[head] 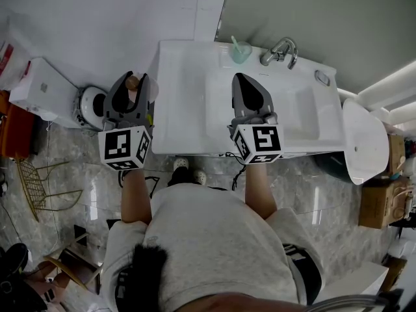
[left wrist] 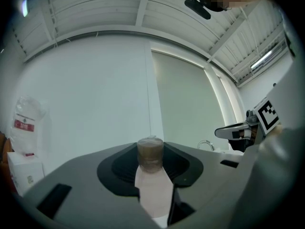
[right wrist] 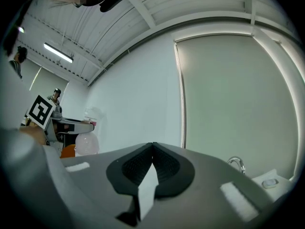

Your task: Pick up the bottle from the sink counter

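Note:
The bottle (left wrist: 153, 187) is pale pink with a brown cap (left wrist: 150, 152). It stands upright between the jaws of my left gripper (left wrist: 150, 156), which is shut on it. In the head view the left gripper (head: 132, 83) hangs just off the left end of the white sink counter (head: 185, 103), with the brown cap (head: 132, 81) showing between its jaws. My right gripper (head: 240, 78) is over the counter by the basin, its jaws closed with nothing in them; its tips (right wrist: 152, 145) meet. The right gripper view also catches the held bottle (right wrist: 86, 144) at its left.
A chrome faucet (head: 281, 49) and a teal cup (head: 240, 52) stand at the back of the basin (head: 292, 112). A white box (head: 42, 88) and a round white appliance (head: 90, 106) sit left of the counter. A white oval tub (head: 364, 142) and cardboard boxes (head: 378, 203) are at the right.

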